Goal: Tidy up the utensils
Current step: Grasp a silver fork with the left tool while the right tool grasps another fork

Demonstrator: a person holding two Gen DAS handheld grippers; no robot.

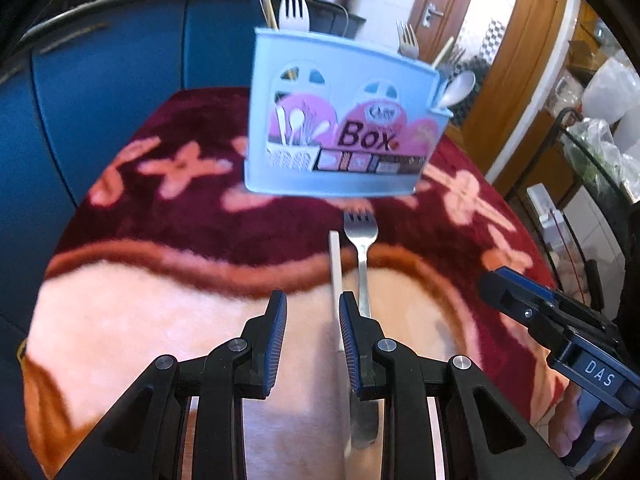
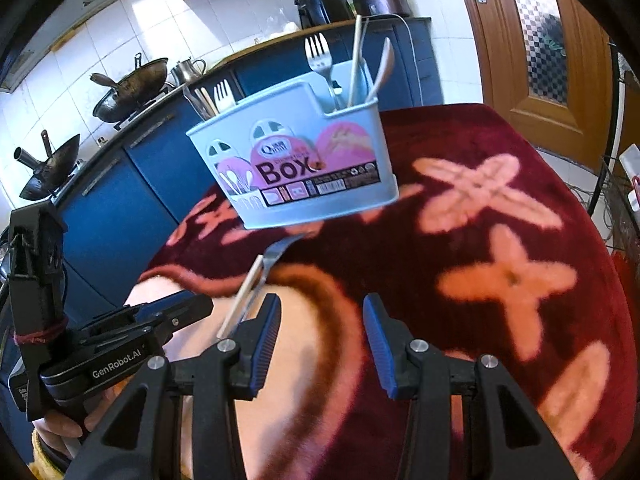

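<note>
A light blue utensil box (image 1: 340, 120) (image 2: 296, 160) stands on a red flowered blanket (image 1: 160, 208) and holds forks, chopsticks and a spoon. In front of it a metal fork (image 1: 362, 248) (image 2: 276, 252) and a white stick (image 1: 335, 272) (image 2: 246, 292) lie side by side on the blanket. My left gripper (image 1: 313, 298) hovers open over them; the stick runs just inside its right finger and the fork handle passes under that finger. My right gripper (image 2: 321, 300) is open and empty, to the right of both utensils. Each gripper also shows at the edge of the other's view.
The blanket covers a round table whose edge (image 2: 600, 248) curves away on the right. Blue cabinets (image 2: 120, 208) with woks (image 2: 132, 88) and a kettle stand behind. A wooden door (image 2: 520, 40) is at the back right, a wire rack with plastic bags (image 1: 596, 148) beside the table.
</note>
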